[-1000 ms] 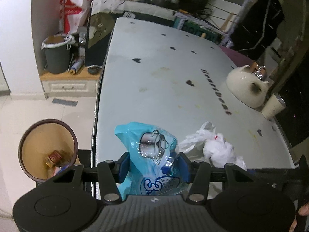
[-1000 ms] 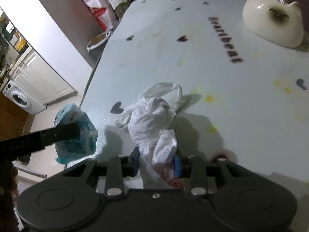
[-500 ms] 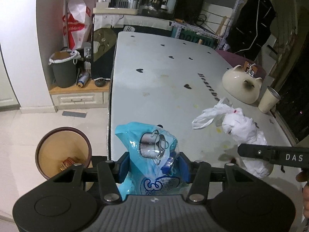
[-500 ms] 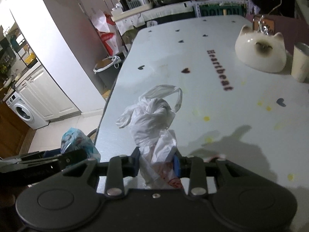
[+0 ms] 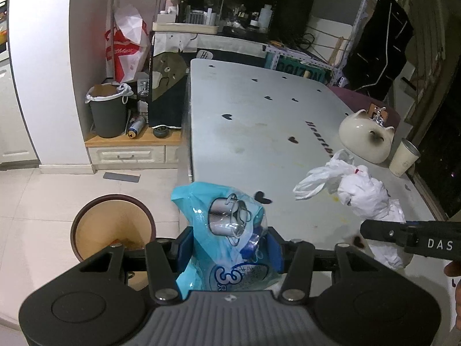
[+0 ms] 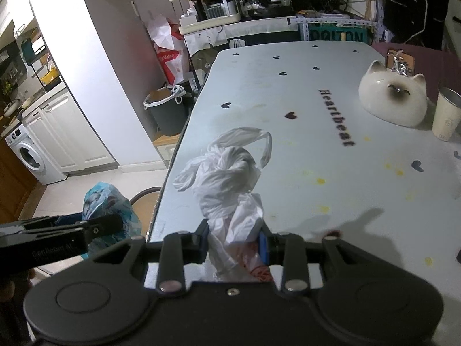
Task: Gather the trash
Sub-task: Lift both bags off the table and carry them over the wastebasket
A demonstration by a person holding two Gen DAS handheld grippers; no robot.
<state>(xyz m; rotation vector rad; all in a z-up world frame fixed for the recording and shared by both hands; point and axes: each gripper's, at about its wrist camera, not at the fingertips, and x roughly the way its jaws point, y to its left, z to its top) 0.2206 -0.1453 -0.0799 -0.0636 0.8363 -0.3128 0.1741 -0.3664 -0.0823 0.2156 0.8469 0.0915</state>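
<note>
Table [image 6: 331, 150]: pale grey, black hearts, black lettering, yellow spots. Near-left packet [image 5: 227, 230]: turquoise, printed steel pot. Crumpled bag [image 6: 230, 178]: white. Far-right cat-shaped bowl [image 6: 393, 101]: cream, dark face. Floor bin [image 5: 112, 230]: brown rim, tan inside.

"Heartbeat" runs in black letters along the table [image 6: 288, 150], toward two o'clock from the white bag. A big "3" shows on the blue packet [image 5: 230, 242]. "DAS" is printed on the right gripper [image 5: 409, 238] and "GenRobot.AI", faintly, on the left gripper [image 6: 86, 230].
</note>
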